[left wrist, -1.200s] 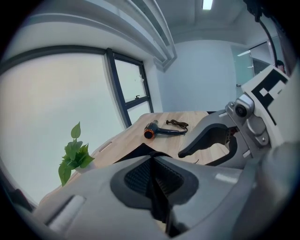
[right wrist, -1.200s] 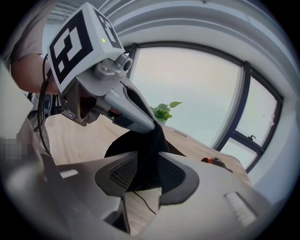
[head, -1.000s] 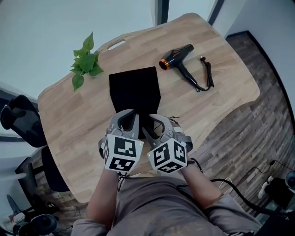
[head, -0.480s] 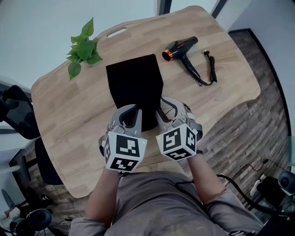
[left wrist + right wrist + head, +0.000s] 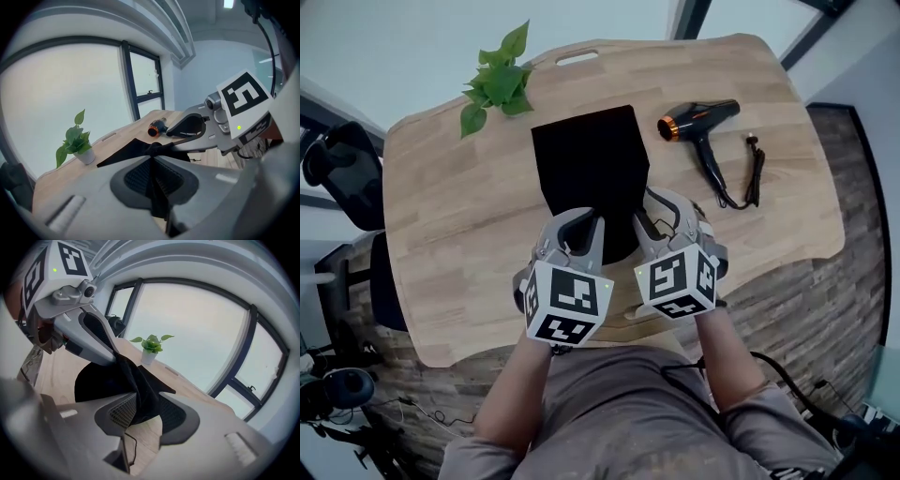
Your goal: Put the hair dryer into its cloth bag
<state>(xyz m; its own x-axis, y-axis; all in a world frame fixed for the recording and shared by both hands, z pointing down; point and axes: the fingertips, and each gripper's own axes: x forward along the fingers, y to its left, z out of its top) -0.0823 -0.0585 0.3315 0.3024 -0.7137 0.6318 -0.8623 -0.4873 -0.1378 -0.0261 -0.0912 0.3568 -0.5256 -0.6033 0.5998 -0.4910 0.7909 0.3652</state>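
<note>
1. The step in hand looks like opening the mouth of the cloth bag (image 5: pixel 591 169). The bag lies flat on the desk (image 5: pixel 459 216), and both tools sit side by side at its near edge.
2. The left tool (image 5: pixel 152 171) has its jaws closed tight on a thin fold of the black cloth, pulling it up off the desk.
3. The right tool (image 5: pixel 143 413) has its jaws about half apart, with a thicker bunch of the same cloth pressed between the pads. They have just eased open a little, and the cloth is held there.
4. To do this well, each tool should pinch only one layer of the edge. Then the tools should draw apart and lift so the mouth gapes. I cannot tell whether either tool has one layer or both; if both, the bag will stay shut.
5. The right tool's looser, bunched hold is the likelier one to slip, so a firmer pinch would probably help.
6. The hair dryer (image 5: pixel 698 120) lies on the desk to the right of the bag's far end, well apart from both tools. Its orange-ringed nozzle points towards the bag.
7. Both tools are busy, so one will have to let go to fetch the hair dryer, and the mouth may then sag.
8. The power cord (image 5: pixel 757 173) trails in a loop to the right and could snag or drag.
9. A potted plant (image 5: pixel 499 82) stands near the bag's far left corner, out of the way.
</note>
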